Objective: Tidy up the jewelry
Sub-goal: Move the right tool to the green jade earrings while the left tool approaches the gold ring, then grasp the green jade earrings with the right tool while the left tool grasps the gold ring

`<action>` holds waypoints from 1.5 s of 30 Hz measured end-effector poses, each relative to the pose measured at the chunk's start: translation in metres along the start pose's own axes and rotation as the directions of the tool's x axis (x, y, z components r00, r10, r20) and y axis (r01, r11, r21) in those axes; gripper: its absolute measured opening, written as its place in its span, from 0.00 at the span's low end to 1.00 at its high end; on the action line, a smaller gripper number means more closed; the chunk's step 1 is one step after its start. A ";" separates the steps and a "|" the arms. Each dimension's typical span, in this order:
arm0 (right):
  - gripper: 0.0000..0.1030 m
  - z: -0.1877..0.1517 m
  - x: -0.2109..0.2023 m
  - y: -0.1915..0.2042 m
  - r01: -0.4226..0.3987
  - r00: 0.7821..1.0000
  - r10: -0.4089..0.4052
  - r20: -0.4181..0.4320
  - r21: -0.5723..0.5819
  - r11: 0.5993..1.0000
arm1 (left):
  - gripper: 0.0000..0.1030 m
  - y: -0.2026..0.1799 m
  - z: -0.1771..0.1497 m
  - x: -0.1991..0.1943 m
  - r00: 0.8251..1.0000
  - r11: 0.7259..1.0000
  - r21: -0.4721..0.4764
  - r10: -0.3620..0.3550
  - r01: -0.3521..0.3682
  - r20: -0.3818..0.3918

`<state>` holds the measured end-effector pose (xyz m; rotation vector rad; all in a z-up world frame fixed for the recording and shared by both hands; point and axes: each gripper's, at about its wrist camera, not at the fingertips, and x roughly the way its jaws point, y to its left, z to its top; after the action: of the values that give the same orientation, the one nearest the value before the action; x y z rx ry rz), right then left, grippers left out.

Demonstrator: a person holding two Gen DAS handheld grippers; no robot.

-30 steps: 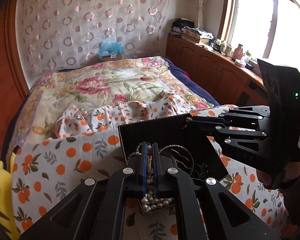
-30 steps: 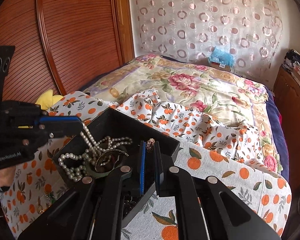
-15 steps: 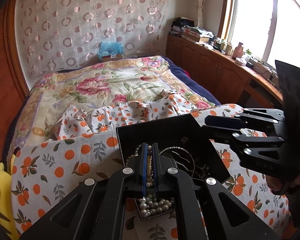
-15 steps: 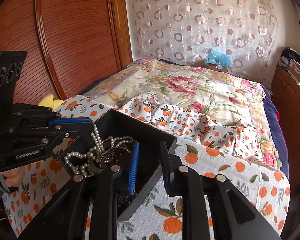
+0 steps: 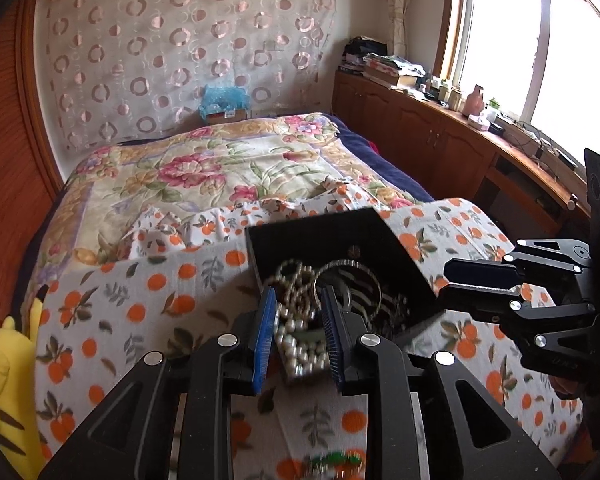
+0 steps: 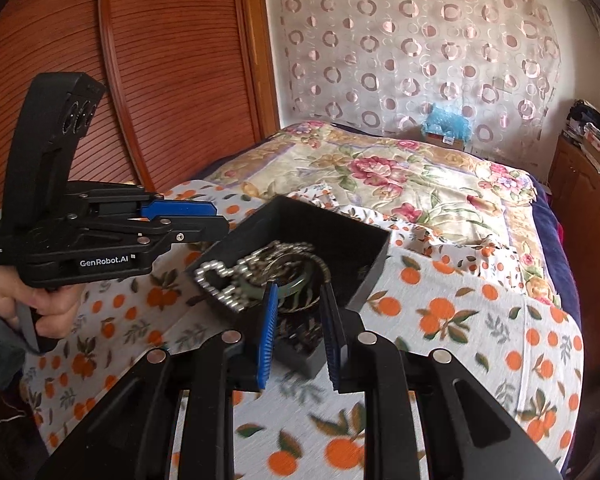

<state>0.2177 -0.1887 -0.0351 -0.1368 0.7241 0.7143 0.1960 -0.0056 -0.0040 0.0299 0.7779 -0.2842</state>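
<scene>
Left wrist view: left gripper [image 5: 298, 330] sits low over the near edge of the black jewelry box [image 5: 364, 236]. Its jaws are opening; blue pads stand apart w/ a clear gap. A pearl necklace [image 5: 300, 344] shows through that gap but the pads do not press on it, nothing gripped. The box rests on an orange-print cloth [image 5: 148, 312] spread over the bed, approx. centre frame. Inside the box: pearls, a thin bangle [image 5: 346, 280], and darker pieces too tangled to tell apart. Right gripper [image 5: 476, 284] comes in from the right edge, fingertips just beside the box's right wall, not touching it. A yellow plush toy [image 5: 4, 364] lies at the far left. Something green at the bottom edge is blurred, unidentified.

Right wrist view: right gripper [image 6: 298, 328] is near the box's [image 6: 364, 260] front corner, jaws parted, pads clear of everything, empty. Box sits on the cloth [image 6: 460, 320]; pearls [image 6: 220, 284] drape over its left rim. Left gripper [image 6: 204, 220] is at the left, held by a hand [image 6: 32, 304], tips just beside the box's left wall. From this angle its gap is hard to judge. A floral quilt [image 6: 380, 168] covers the bed beyond.
</scene>
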 end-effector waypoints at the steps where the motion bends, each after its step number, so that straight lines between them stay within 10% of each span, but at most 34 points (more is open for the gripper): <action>1: 0.23 -0.002 -0.001 0.002 -0.005 1.000 0.005 -0.001 0.000 1.000 | 0.21 0.001 -0.004 -0.004 1.000 1.000 -0.005 0.001 -0.001 -0.002; 22: 0.23 -0.043 0.069 0.094 -0.159 0.963 0.123 -0.238 -0.136 0.978 | 0.51 0.038 -0.090 -0.032 0.990 0.993 -0.063 0.091 -0.099 -0.112; 32: 0.12 -0.042 0.075 0.111 -0.115 0.967 0.053 -0.248 -0.245 0.963 | 0.51 0.038 -0.109 -0.032 0.987 0.992 -0.086 0.079 -0.091 -0.137; 45: 0.12 -0.058 0.025 0.070 -0.045 0.985 0.026 -0.173 -0.102 0.994 | 0.52 0.003 -0.116 -0.027 0.989 0.999 -0.036 0.025 -0.031 -0.144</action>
<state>0.1531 -0.1423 -0.0864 -0.2853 0.8553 0.7818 0.0985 0.0195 -0.0681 0.0250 0.9247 -0.2420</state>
